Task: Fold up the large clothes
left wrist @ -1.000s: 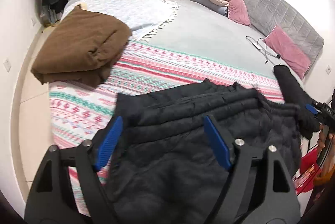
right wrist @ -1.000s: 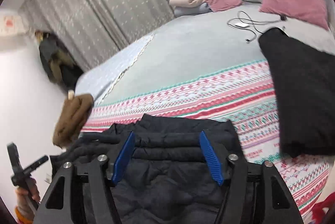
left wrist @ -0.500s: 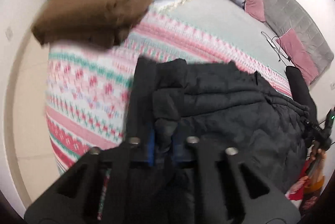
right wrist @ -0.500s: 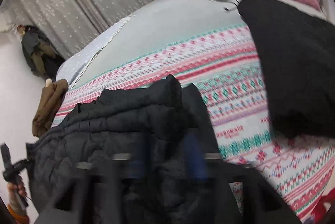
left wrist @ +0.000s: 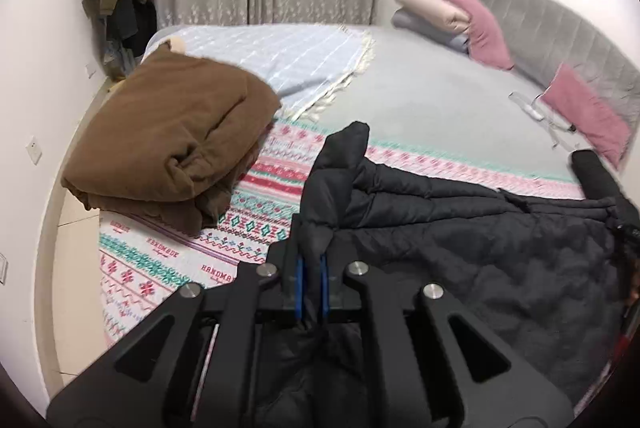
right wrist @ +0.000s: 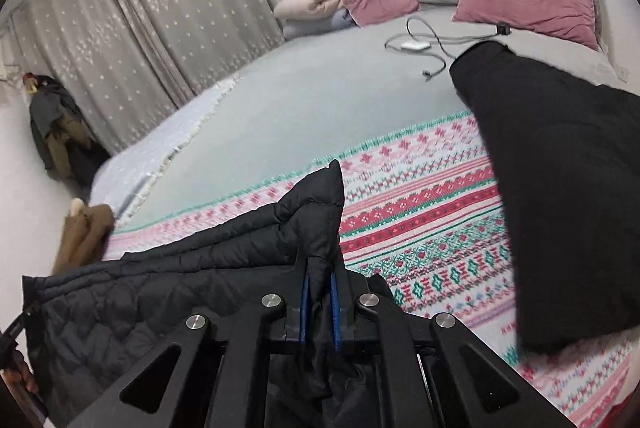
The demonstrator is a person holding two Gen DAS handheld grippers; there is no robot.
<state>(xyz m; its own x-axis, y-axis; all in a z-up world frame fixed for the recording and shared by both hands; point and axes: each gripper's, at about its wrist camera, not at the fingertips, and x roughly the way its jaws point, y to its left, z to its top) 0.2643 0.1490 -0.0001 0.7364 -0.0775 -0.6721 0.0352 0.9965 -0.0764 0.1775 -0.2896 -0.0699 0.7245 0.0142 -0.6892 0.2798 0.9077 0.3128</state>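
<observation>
In the left wrist view, a folded brown garment (left wrist: 172, 140) lies ahead and to the left of the left gripper (left wrist: 312, 268), resting on the patterned blanket (left wrist: 160, 260). The left gripper's blue pads (left wrist: 299, 284) are pressed together on a bunched corner of the black quilted garment (left wrist: 480, 252), which stands up in a peak just ahead of the fingers and spreads away to the right. Far ahead on the right, pink pillows (left wrist: 584, 112) lean against the grey headboard (left wrist: 560, 24).

In the right wrist view, the same black quilted garment (right wrist: 160, 300) stretches left from the right gripper (right wrist: 319, 292), whose pads pinch another raised corner. To the right lies a separate black garment (right wrist: 568, 188), apart from the gripper. A white charger with cable (right wrist: 416, 46) lies far ahead.
</observation>
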